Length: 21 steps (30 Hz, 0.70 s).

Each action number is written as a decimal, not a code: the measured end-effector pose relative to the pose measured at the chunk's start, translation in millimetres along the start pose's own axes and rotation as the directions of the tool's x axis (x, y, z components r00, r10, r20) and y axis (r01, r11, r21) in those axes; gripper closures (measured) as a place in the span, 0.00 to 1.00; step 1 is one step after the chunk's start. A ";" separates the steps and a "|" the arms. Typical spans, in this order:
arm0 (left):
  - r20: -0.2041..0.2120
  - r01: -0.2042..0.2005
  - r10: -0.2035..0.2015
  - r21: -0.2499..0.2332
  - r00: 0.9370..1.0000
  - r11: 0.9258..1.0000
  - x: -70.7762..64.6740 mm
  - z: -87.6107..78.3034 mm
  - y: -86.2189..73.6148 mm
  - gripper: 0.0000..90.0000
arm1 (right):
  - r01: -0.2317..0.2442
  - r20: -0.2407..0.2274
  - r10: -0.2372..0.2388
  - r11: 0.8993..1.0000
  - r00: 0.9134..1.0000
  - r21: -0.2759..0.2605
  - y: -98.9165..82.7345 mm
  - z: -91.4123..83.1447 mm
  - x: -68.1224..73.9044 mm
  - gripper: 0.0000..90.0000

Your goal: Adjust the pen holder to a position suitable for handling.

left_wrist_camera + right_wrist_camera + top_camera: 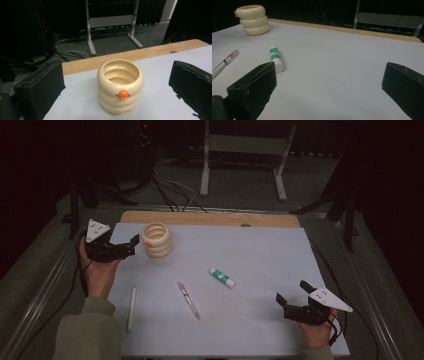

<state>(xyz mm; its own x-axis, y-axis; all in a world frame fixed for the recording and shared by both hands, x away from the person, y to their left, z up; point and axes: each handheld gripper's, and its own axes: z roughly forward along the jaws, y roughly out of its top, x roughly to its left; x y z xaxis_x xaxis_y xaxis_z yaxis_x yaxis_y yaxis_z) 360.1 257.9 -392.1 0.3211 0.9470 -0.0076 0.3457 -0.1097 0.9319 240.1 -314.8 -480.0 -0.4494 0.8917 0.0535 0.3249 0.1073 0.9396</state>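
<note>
Two grippers are held wide open and empty, the left gripper (131, 246) just left of the cream ringed cup (157, 240) at the far left, the right gripper (292, 292) at the near right.

Table (210, 218): wooden top, covered by pale sheet (260, 265). On sheet: cream ringed duck-face cup (157, 240), glue stick (222, 277), clear pen (188, 299), white pen (132, 307).
</note>
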 end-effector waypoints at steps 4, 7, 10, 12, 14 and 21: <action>0.000 -0.006 0.006 0.001 1.000 1.000 0.1 8.0 5.1 0.01 | 0.003 -0.001 -0.003 1.000 1.000 0.002 -0.1 0.4 0.1 0.00; -0.001 -0.009 0.009 0.004 1.000 1.000 0.0 9.7 5.6 0.01 | 0.004 -0.002 -0.004 1.000 1.000 0.003 -0.1 0.6 0.4 0.00; -0.005 -0.008 0.008 0.010 1.000 1.000 -0.3 17.5 6.1 0.01 | 0.004 -0.003 -0.004 1.000 1.000 0.003 -0.1 0.8 0.7 0.00; 0.000 -0.009 0.009 0.020 1.000 1.000 -0.2 22.0 5.8 0.01 | 0.005 -0.004 -0.005 1.000 1.000 0.003 -0.1 1.0 0.8 0.00; 0.006 -0.017 0.016 0.026 1.000 1.000 -0.7 28.1 5.1 0.01 | 0.008 -0.004 -0.008 1.000 1.000 0.005 -0.2 1.4 1.0 0.00; -0.010 0.016 -0.016 0.053 1.000 0.998 1.4 40.7 3.2 0.01 | 0.010 -0.007 -0.010 1.000 1.000 0.006 -0.1 1.8 1.5 0.00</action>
<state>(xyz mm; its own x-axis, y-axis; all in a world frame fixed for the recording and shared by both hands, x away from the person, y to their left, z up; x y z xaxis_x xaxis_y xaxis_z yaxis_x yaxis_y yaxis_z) 397.6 246.5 -403.9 0.3065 0.9517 -0.0188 0.3972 -0.1099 0.9111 240.9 -312.8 -480.6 -0.4583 0.8876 0.0466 0.3253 0.1188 0.9381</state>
